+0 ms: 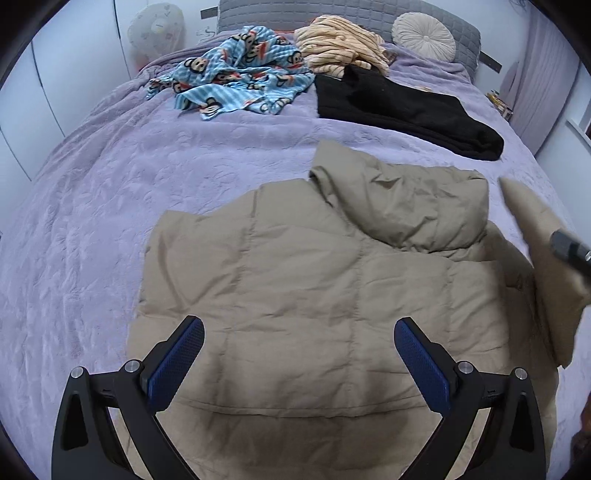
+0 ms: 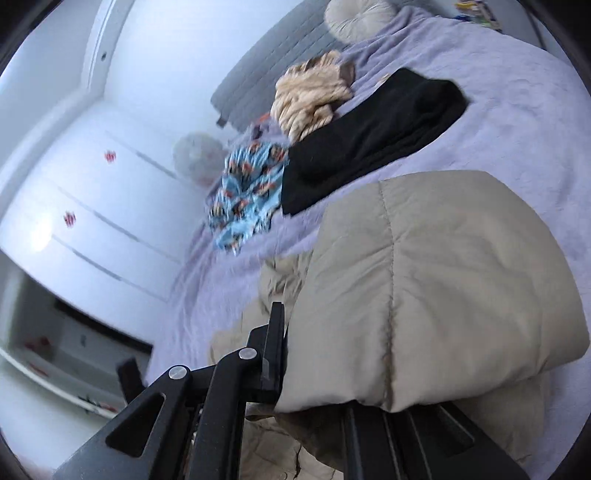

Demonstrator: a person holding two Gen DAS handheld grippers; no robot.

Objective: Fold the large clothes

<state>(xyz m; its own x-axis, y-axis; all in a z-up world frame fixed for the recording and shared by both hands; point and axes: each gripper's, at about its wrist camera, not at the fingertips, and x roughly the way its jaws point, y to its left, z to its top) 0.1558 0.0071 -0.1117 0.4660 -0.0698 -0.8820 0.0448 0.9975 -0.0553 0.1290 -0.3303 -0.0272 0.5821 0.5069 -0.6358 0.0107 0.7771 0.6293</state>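
A beige puffer jacket (image 1: 303, 273) lies spread on the purple bedspread (image 1: 110, 192), its hood (image 1: 406, 206) toward the headboard. My left gripper (image 1: 299, 354) hovers over the jacket's lower part, open, with nothing between its blue pads (image 1: 177, 362). At the right edge of the left wrist view, my right gripper (image 1: 569, 251) holds a part of the jacket lifted off the bed. In the tilted right wrist view, the right gripper (image 2: 288, 332) is shut on the jacket's padded fabric (image 2: 424, 288), which drapes over and hides one finger.
Toward the headboard lie a blue monkey-print cloth (image 1: 236, 81), a peach striped garment (image 1: 340, 44) and a black garment (image 1: 399, 110). A round cushion (image 1: 423, 35) leans on the grey headboard (image 1: 280, 9). A fan (image 1: 155, 29) and white wardrobe doors (image 2: 92, 206) stand left of the bed.
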